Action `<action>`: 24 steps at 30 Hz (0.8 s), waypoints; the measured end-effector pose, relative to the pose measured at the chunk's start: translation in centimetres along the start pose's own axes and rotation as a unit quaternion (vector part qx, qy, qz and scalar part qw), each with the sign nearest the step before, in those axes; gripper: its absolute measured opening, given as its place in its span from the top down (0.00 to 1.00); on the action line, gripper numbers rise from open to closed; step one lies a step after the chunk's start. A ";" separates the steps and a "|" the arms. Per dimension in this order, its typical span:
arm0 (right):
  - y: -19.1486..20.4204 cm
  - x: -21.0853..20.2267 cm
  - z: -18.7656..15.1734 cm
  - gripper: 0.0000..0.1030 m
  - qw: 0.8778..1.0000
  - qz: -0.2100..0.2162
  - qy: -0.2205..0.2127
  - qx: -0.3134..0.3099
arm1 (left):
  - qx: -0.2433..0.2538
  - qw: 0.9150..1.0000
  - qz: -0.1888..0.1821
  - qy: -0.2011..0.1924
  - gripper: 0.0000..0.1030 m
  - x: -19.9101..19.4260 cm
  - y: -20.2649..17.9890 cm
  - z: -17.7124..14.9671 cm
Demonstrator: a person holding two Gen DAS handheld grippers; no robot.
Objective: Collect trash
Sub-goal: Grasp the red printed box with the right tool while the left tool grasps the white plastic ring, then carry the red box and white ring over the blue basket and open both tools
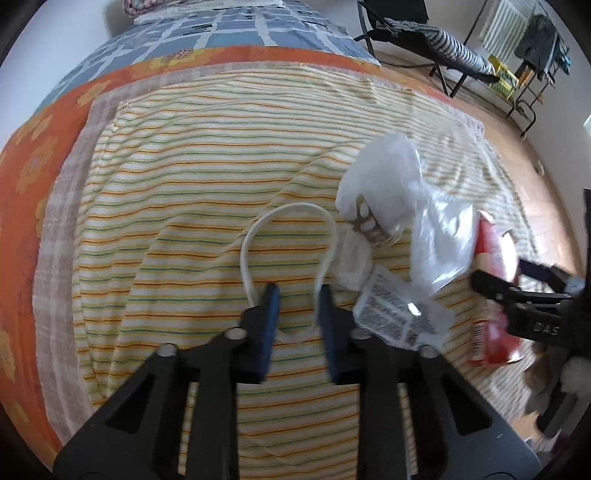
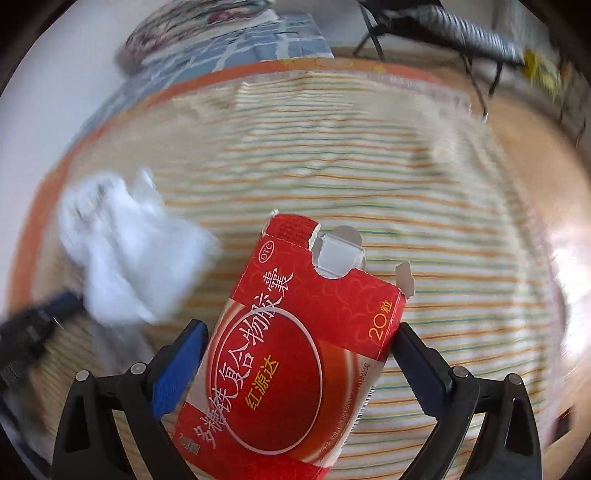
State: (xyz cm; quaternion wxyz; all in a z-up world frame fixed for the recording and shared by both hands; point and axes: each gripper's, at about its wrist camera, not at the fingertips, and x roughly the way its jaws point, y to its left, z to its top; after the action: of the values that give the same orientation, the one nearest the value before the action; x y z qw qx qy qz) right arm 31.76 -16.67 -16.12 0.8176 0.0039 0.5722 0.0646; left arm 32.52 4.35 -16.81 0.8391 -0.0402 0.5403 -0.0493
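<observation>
A white plastic bag [image 1: 388, 173] lies crumpled on the striped sheet [image 1: 184, 184], with a pill blister [image 1: 365, 221] and a printed clear wrapper [image 1: 402, 314] at its mouth. Its handle loop [image 1: 295, 208] arches in front of my left gripper [image 1: 299, 295]. One strand runs down between the blue pads [image 1: 271, 314], which stand apart with sheet showing between them. My right gripper [image 2: 299, 328] is shut on a red medicine box [image 2: 295, 350], opened at the top and held above the sheet. The bag [image 2: 122, 251] shows blurred to its left. The box [image 1: 495, 258] and right gripper [image 1: 502, 280] sit right of the bag.
The striped sheet covers a bed with an orange flowered cover [image 1: 26, 184] and a blue checked quilt [image 1: 221, 33] beyond. A black folding chair [image 1: 436, 40] with striped cloth and a drying rack [image 1: 535, 66] stand on the wooden floor [image 1: 524, 166] at the right.
</observation>
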 end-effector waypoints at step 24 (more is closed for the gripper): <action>-2.4 -5.2 -4.3 0.08 0.997 0.072 -0.029 0.011 | -0.012 0.999 -0.044 -0.028 0.96 -7.4 0.9 -3.3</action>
State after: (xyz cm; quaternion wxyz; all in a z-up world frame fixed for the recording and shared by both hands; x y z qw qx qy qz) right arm 26.18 -19.89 -12.92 0.8268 0.0558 0.5475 0.1164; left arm 26.48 6.09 -11.61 0.8504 -0.0753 0.5148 -0.0785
